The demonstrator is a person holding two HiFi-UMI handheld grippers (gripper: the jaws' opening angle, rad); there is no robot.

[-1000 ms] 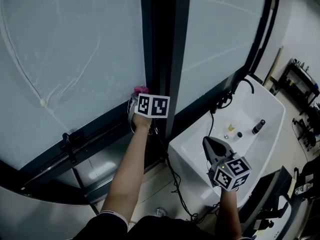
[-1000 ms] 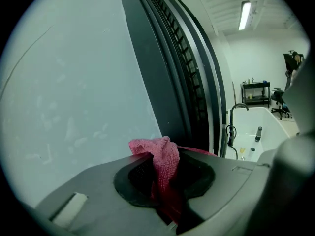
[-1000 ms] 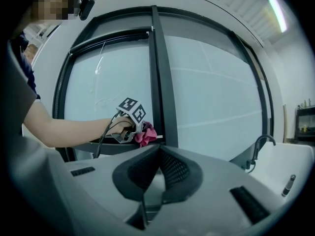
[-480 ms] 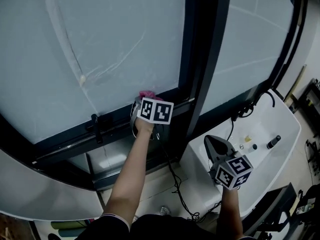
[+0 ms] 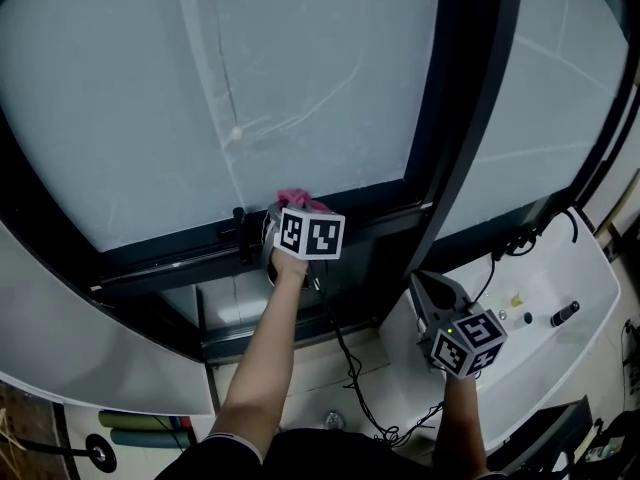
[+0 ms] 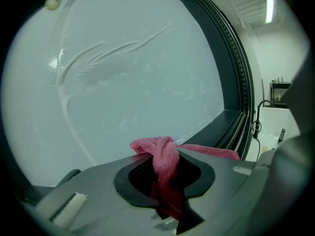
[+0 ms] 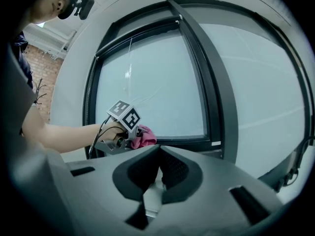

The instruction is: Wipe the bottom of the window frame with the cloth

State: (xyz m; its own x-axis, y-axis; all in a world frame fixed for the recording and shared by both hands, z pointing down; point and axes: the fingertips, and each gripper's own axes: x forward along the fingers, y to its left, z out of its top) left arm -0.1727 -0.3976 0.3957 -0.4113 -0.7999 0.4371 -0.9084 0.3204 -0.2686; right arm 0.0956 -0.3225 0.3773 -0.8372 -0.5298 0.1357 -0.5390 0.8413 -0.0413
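Left hand-held gripper (image 6: 166,178) clamps cloth (image 6: 162,154), lower end hidden.

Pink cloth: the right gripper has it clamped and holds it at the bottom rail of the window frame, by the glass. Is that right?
Not quite: the left gripper has the pink cloth clamped, as the left gripper view shows. The right gripper has its jaws together on nothing. The cloth is indeed at the bottom rail of the window frame, by the glass.
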